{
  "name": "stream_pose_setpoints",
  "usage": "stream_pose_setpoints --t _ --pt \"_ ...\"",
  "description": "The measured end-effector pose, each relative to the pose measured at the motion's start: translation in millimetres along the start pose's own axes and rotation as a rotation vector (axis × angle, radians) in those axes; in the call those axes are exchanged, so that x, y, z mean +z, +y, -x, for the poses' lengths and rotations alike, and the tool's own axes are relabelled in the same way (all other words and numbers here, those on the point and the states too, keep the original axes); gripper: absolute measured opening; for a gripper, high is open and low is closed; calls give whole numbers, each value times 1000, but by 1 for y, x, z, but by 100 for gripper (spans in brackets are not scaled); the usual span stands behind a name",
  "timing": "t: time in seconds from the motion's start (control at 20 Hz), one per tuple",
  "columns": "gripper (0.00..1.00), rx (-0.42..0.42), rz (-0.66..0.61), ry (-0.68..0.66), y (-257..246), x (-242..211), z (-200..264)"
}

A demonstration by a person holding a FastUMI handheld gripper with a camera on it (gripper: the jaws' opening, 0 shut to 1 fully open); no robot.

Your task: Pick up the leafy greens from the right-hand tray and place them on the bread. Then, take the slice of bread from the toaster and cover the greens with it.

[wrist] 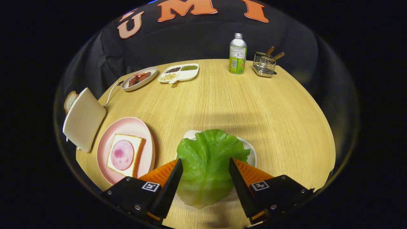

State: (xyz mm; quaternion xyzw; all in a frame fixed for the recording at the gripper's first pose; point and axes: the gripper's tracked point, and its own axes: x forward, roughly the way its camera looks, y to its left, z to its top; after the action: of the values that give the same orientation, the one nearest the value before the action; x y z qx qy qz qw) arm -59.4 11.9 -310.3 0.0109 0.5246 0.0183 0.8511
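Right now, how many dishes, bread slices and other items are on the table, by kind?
Dishes: 4 (pink plate, white tray under lettuce leaf, oval dish, divided dish)
Bread slices: 2 ()
Toaster: 1
Bottle: 1
Wire rack: 1
Total: 9
Tool open around the leaf.

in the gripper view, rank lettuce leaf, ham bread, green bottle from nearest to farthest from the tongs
1. Lettuce leaf: between the fingers of the open tongs.
2. Ham bread: on the pink plate, left.
3. Green bottle: far table edge.
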Motion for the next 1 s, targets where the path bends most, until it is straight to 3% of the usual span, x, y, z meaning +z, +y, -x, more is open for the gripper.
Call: stream_pose_setpoints --t 0.2,0.35,0.5,0.7,0.8,1.0 --pt "74 -51 32 8 -6 -3 -7" --pt "64 -41 66 -22 2 -1 -9" --pt "35 -36 74 -36 4 2 -9" --pt "11 -35 47 -68 -1 10 -13" --pt "4 -16 16 -77 1 10 -15" --pt "3 31 -14 -142 5 23 -4"
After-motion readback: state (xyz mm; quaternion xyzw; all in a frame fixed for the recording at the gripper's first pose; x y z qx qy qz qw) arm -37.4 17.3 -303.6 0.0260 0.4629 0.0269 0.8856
